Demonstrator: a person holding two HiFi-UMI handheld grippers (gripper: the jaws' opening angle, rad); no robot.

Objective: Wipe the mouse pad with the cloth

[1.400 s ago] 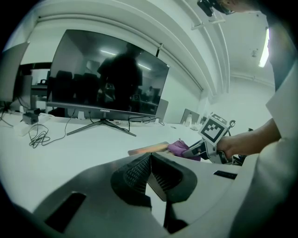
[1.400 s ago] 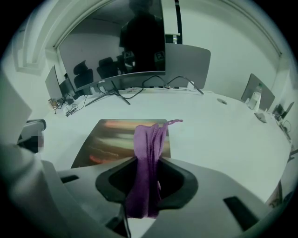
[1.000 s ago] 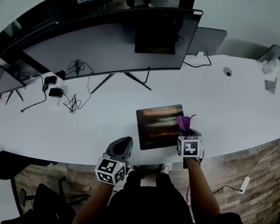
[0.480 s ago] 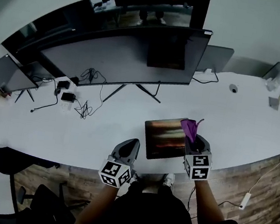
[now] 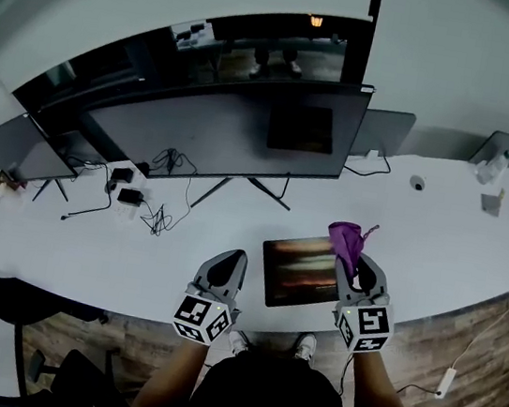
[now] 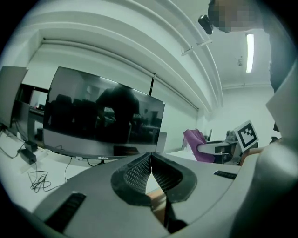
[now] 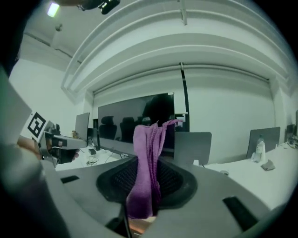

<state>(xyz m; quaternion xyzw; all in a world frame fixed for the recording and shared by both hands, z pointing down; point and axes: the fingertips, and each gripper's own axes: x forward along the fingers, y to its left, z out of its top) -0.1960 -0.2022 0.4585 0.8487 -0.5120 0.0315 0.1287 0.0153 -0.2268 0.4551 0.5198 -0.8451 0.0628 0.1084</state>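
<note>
- Fingers (image 7: 173,180) of my right gripper (image 5: 355,265) pinch the purple cloth (image 5: 348,238), held up above the bench (image 5: 105,251); my left gripper (image 5: 229,268) is closed on nothing.
- Mouse pad (image 5: 300,269) lies unpinned near the bench edge, so I judge a hard wipe could slide it.
- Cloth is bunched and sticks upward, so it may barely touch the pad.

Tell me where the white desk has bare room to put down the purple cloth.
Widest bare patch: the white desk right of the dark rectangular mouse pad, short of the clear bottle. Another lies front-left, between the black cable tangle and the left gripper. Crowded: that tangle, under the wide dark monitor.
</note>
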